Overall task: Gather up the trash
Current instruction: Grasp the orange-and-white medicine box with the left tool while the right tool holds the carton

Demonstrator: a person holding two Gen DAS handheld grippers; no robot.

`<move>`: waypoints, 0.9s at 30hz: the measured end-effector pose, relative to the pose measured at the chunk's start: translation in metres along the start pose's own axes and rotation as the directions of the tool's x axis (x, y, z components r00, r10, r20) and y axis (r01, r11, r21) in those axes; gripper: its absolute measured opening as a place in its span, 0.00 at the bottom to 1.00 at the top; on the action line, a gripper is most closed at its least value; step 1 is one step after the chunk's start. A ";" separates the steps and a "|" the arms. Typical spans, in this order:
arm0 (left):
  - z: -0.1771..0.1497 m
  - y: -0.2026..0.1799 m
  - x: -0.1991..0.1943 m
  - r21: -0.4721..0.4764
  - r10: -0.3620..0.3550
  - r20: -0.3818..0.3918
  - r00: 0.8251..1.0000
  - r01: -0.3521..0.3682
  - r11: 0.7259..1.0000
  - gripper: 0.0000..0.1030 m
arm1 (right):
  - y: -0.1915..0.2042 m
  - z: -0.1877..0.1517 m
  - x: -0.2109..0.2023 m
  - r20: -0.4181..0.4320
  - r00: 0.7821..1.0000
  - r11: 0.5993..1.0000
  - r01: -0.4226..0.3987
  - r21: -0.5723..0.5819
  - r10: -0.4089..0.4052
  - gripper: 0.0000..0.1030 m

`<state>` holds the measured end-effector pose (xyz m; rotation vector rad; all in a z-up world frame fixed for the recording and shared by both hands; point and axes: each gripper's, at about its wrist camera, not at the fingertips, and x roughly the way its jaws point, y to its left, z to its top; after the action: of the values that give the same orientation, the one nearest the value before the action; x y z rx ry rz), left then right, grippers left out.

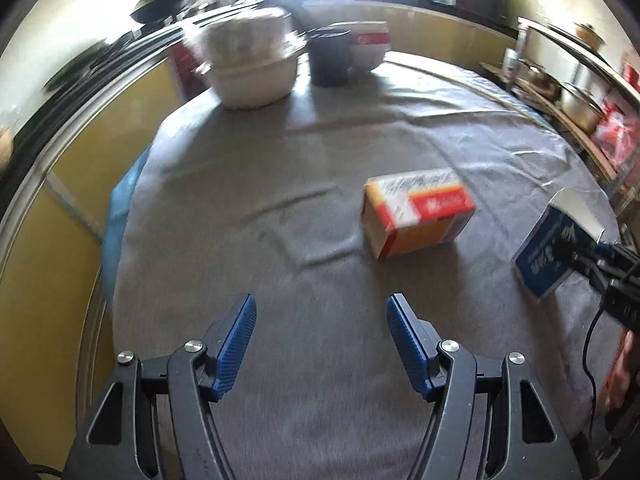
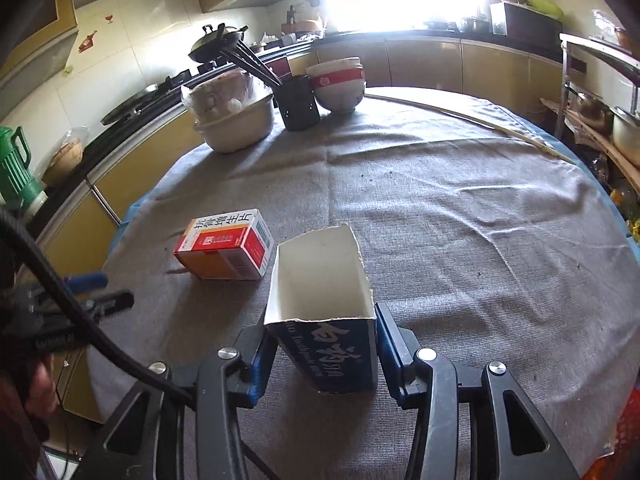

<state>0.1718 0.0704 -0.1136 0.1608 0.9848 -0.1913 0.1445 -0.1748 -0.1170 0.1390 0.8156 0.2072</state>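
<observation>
An orange, red and white medicine box (image 1: 416, 212) (image 2: 226, 246) lies on the grey tablecloth (image 1: 320, 152). My left gripper (image 1: 322, 304) hovers over the cloth short of the box and a little to its left, open with nothing between its blue pads. My right gripper (image 2: 322, 328) is shut on a blue carton with an open white top (image 2: 324, 336). Both pads press on the carton's sides and hold it just off the cloth. In the left wrist view the blue carton (image 1: 548, 248) sits at the right edge. In the right wrist view the left gripper's blue fingers (image 2: 90, 280) show at the far left.
At the table's far side stand a covered cream basin (image 2: 236, 120), a black chopstick holder (image 2: 298, 106) and stacked red-banded bowls (image 2: 339, 84). Kitchen counters ring the round table. A red basket (image 2: 624, 432) shows at the lower right, and a shelf with pots (image 1: 580, 100) stands on the right.
</observation>
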 end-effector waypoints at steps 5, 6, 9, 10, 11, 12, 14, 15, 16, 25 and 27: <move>0.035 -0.013 0.013 0.162 -0.057 0.017 0.998 0.054 0.985 0.68 | -0.002 0.001 0.000 -0.005 1.000 1.000 -0.005 0.007 0.005 0.47; 0.041 -0.016 0.017 0.186 -0.082 0.005 0.997 0.080 0.979 0.68 | -0.002 0.001 0.000 -0.005 1.000 1.000 -0.007 0.011 0.007 0.47; 0.055 -0.023 0.026 0.238 -0.136 -0.028 0.990 0.139 0.961 0.68 | -0.004 0.000 0.000 -0.007 1.000 0.999 -0.018 0.027 0.018 0.47; 0.058 -0.025 0.029 0.264 -0.164 -0.048 0.985 0.171 0.949 0.68 | -0.005 0.000 0.000 -0.008 1.000 0.999 -0.020 0.031 0.020 0.47; 0.060 -0.027 0.032 0.285 -0.176 -0.058 0.983 0.185 0.941 0.68 | -0.005 0.001 0.000 -0.009 1.000 0.999 -0.022 0.033 0.022 0.47; 0.062 -0.029 0.035 0.304 -0.180 -0.064 0.982 0.191 0.933 0.68 | -0.006 0.000 0.000 -0.008 1.000 0.999 -0.024 0.035 0.024 0.47; 0.067 -0.033 0.039 0.344 -0.175 -0.069 0.982 0.188 0.920 0.68 | -0.007 0.000 0.000 -0.006 1.000 0.999 -0.028 0.037 0.028 0.47; 0.070 -0.034 0.040 0.359 -0.173 -0.063 0.983 0.184 0.915 0.68 | -0.007 0.000 0.001 -0.007 1.000 0.999 -0.030 0.037 0.031 0.47; 0.072 -0.036 0.041 0.373 -0.182 -0.062 0.981 0.192 0.908 0.68 | -0.007 0.000 0.001 -0.007 0.999 0.999 -0.034 0.038 0.034 0.47; 0.070 -0.060 0.051 0.518 -0.226 -0.115 0.967 0.253 0.817 0.68 | -0.008 -0.001 0.002 -0.004 0.999 0.998 -0.049 0.044 0.049 0.48; 0.065 -0.062 0.056 0.532 -0.210 -0.120 0.970 0.242 0.811 0.68 | -0.010 -0.001 0.002 -0.005 0.999 0.997 -0.054 0.052 0.054 0.48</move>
<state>0.2402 -0.0090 -0.1278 0.5768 0.9838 -0.6949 0.1470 -0.1836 -0.1210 0.2097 0.8249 0.2376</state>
